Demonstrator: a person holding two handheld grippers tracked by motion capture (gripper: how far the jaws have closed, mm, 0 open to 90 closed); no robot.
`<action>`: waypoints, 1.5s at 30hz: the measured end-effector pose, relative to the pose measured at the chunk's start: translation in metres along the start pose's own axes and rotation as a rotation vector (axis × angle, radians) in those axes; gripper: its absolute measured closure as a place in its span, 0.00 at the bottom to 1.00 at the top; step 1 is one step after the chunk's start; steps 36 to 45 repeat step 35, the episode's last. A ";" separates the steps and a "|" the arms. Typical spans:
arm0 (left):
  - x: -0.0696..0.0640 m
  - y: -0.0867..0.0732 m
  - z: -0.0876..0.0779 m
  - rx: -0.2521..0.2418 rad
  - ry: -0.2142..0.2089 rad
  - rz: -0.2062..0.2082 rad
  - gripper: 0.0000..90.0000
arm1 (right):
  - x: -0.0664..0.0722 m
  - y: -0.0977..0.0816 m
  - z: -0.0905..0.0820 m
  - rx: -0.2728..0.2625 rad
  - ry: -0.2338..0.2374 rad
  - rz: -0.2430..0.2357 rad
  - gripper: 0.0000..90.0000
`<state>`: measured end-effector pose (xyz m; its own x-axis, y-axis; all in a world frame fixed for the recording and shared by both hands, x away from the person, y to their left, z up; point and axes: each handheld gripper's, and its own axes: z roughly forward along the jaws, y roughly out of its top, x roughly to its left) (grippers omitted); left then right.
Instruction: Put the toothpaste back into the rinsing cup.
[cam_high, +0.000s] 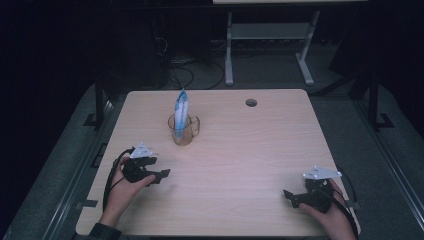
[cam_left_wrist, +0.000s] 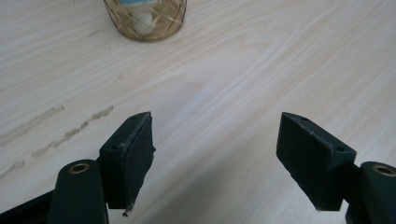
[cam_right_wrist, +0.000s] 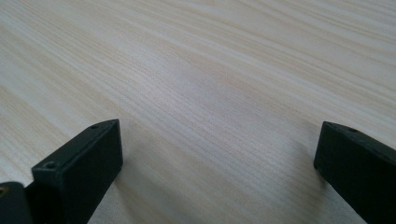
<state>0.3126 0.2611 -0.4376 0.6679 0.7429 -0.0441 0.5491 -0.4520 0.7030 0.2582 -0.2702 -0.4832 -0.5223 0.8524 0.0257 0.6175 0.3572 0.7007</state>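
- The left claw (cam_high: 164, 175) sits low over the near left part of the counter (cam_high: 250, 150), held in a person's left hand (cam_high: 122, 187), with its cable looping back along the wrist.
- Its jaws stand wide apart, and in the left gripper view (cam_left_wrist: 217, 140) there is nothing but bare wood grain between them.
- Ahead of that claw and a little toward the counter's middle stands a small glass mug (cam_high: 183, 131), upright, amber-tinted with a criss-cross pattern, its handle on the side away from the left claw.
- A blue and white packet (cam_high: 181, 107) stands upright inside the mug, its top rising well above the rim.
- In the left gripper view the mug's base (cam_left_wrist: 145, 21) shows beyond the left jaw, well apart from the pads, with something white visible through the glass.
- A few faint smudge marks (cam_left_wrist: 70, 133) lie on the wood just beyond the left jaw.
- The right claw (cam_high: 289, 196) rests near the front right corner, held in the right hand (cam_high: 332, 210), pointing toward the left claw across the counter.
- Its jaws are also spread wide; the right gripper view (cam_right_wrist: 219, 154) shows plain wood between them and nothing held.
- The mug stands well apart from the right claw, off toward the counter's far left.
- A round cable hole (cam_high: 251, 102) sits near the far edge, beyond both claws.
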 end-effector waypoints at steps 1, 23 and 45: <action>-0.001 -0.003 0.000 -0.002 0.000 0.002 0.30 | 0.000 0.000 0.000 0.000 0.000 0.000 0.01; -0.012 -0.042 0.010 -0.022 0.024 0.048 0.21 | 0.000 0.000 0.000 0.000 0.003 0.000 0.01; -0.012 -0.043 0.011 -0.032 0.021 0.052 0.17 | 0.001 0.000 0.000 0.001 0.004 -0.001 0.01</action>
